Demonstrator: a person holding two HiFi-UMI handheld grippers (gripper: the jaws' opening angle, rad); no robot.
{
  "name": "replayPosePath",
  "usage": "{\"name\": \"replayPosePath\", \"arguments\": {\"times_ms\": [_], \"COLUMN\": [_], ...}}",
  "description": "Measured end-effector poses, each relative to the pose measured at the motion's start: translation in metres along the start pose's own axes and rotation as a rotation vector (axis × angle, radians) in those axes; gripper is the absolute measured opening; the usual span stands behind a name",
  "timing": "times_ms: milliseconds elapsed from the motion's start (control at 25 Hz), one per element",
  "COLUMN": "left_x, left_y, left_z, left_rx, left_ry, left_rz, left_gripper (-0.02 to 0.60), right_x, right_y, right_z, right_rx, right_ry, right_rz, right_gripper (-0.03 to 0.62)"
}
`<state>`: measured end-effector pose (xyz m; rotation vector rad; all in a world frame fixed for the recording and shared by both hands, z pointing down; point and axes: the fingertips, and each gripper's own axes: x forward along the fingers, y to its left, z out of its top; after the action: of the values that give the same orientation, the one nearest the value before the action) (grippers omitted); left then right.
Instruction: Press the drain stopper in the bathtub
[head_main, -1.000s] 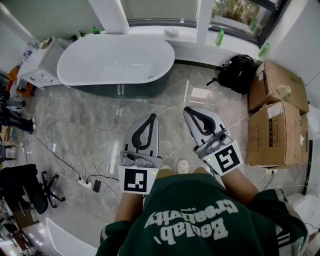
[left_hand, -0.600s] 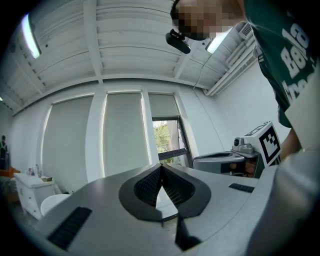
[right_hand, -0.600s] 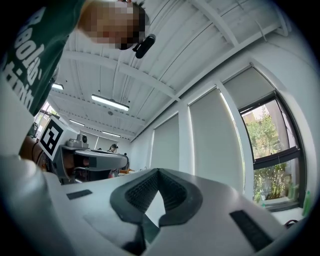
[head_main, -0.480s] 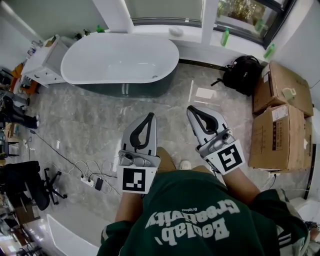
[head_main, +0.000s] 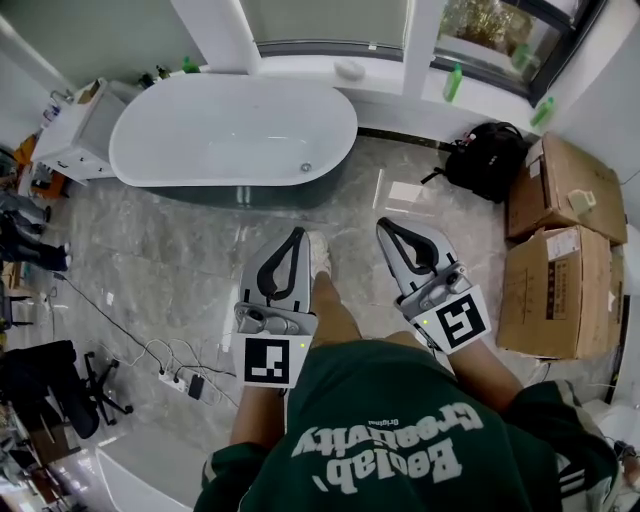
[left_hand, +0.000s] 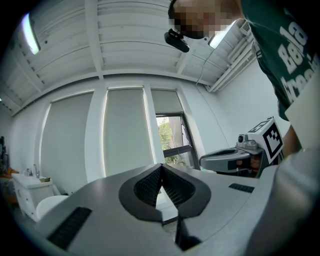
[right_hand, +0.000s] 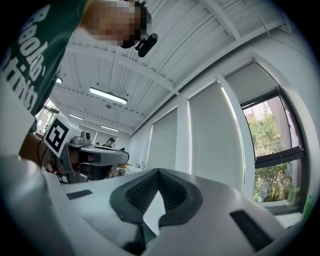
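A white oval bathtub (head_main: 225, 135) stands under the window, some way ahead of me. Its small round drain stopper (head_main: 306, 167) sits on the tub floor near the right end. My left gripper (head_main: 298, 234) and right gripper (head_main: 385, 224) are held side by side at waist height over the marble floor, well short of the tub. Both are shut with nothing between the jaws. The left gripper view shows its pads (left_hand: 150, 186) touching, aimed up at blinds and ceiling, with the right gripper (left_hand: 235, 157) beside it. The right gripper view shows the same for its pads (right_hand: 142, 192).
A black backpack (head_main: 488, 152) and two cardboard boxes (head_main: 560, 180) (head_main: 545, 295) lie to the right. A white cabinet (head_main: 72, 128) stands left of the tub. Cables and a power strip (head_main: 185, 380) and a black chair (head_main: 45, 385) are at left. My white shoe (head_main: 318, 255) is between the grippers.
The view has shifted toward the bathtub, which now looks a little nearer. A foot in a white shoe has come forward between the grippers. Both grippers stay shut.
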<state>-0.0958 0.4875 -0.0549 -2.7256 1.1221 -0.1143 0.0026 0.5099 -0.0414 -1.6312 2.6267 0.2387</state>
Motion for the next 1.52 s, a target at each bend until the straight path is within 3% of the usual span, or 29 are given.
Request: {"name": "replayPosePath", "arguments": {"times_ms": [240, 640, 800, 1120, 1320, 1520], "left_x": [0.088, 0.301, 0.369, 0.454, 0.472, 0.484], "left_y": [0.069, 0.243, 0.289, 0.329, 0.321, 0.311], "left_z": [-0.038, -0.078, -0.105, -0.163, -0.161, -0.143], "left_rx": [0.0, 0.045, 0.032, -0.023, -0.046, -0.006], "left_ry": [-0.011, 0.02, 0.059, 0.096, 0.085, 0.074], "left_rz": [-0.008, -0.067, -0.099, -0.194, -0.203, -0.154], "left_gripper": [0.009, 0.009, 0.009, 0.009, 0.009, 0.009], "right_x": [0.078, 0.316, 0.385, 0.465, 0.465, 0.463], "right_y": [-0.053, -0.172, -0.208, -0.254, -0.264, -0.282], "right_z": [-0.05, -0.099, -0.13, -0.192, -0.194, -0.176], "right_rx": [0.005, 0.053, 0.128, 0.169, 0.14, 0.14], "right_ry": [0.048, 0.123, 0.161, 0.24, 0.281, 0.236], "right_rz": [-0.032, -0.015, -0.011, -0.028, -0.008, 0.038], "right_gripper": [0.012, 0.012, 0.012, 0.012, 0.012, 0.012]}}
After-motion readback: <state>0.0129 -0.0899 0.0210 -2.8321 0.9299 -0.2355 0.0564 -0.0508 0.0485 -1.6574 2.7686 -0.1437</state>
